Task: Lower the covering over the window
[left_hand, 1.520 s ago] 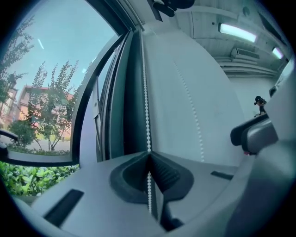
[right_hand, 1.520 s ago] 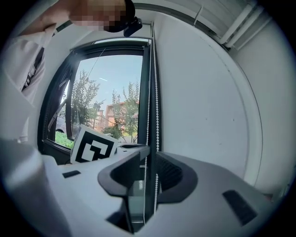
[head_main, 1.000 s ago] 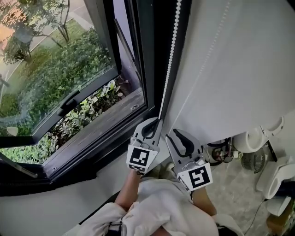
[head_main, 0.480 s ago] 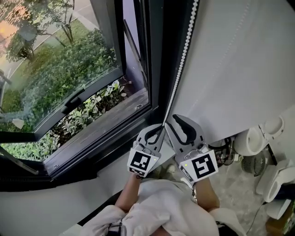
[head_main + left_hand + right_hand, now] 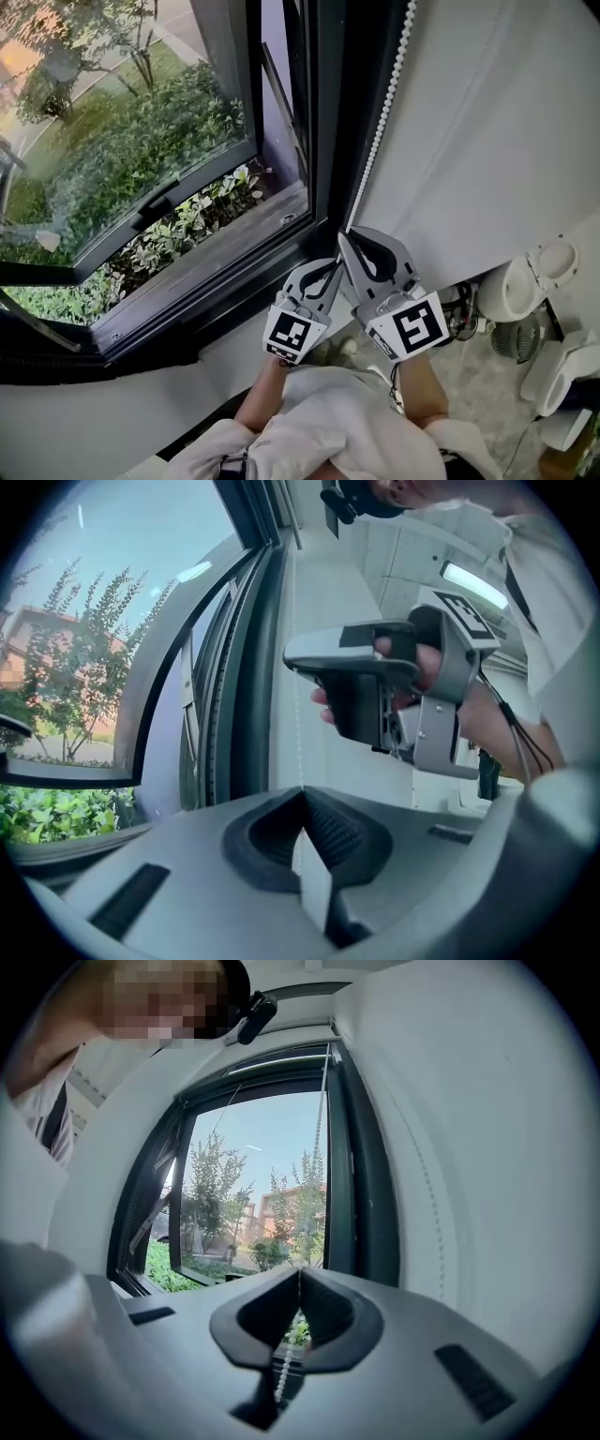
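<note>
- The left gripper [image 5: 302, 794] is pressed together on the bead chain [image 5: 380, 141], which rises straight up from its jaw tips.
- The right gripper [image 5: 299, 1274] sits just above the left one and close beside it. Its jaws have just been closing and now pinch the same chain (a few beads hang below the pads).
- The window [image 5: 169, 169] stands ahead of both grippers, a little to their left, its glass uncovered.

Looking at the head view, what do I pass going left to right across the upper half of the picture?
Green shrubs outside → dark window frame → bead chain → white roller blind.
</note>
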Available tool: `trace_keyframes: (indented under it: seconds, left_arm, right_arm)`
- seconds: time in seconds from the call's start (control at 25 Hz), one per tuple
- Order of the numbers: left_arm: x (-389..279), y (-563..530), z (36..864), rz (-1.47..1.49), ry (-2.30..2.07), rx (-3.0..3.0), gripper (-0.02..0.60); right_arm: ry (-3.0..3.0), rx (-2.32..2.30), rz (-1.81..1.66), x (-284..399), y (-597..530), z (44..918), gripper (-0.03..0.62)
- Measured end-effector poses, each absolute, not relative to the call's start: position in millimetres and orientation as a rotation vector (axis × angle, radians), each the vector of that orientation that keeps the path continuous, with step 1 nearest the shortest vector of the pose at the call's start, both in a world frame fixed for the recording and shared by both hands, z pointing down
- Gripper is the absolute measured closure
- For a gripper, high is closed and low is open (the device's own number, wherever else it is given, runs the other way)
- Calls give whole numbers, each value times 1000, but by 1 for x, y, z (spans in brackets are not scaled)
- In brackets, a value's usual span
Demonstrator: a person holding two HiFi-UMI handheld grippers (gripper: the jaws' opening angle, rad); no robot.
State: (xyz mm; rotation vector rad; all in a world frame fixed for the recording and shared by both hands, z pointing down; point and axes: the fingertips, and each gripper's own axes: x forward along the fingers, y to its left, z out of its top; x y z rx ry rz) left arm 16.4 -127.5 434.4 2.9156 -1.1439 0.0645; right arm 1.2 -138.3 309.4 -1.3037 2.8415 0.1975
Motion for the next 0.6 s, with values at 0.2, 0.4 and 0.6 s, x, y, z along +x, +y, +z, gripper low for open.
trace_keyframes:
  seconds: [0.2,0.4,0.6]
  left_arm:
    - [11,-127,439,53,-1157,2909,569]
    - [9,-125,457,122,-1153,2885,569]
    - [8,-122,479,149,-1140,2848,569]
  right_arm:
    - [2815,-1274,106,1,-139,316,597]
    - [2844,-1279,57,-5,-138,333,599]
    - [2852,-1290,-4,-7,-136,354,599]
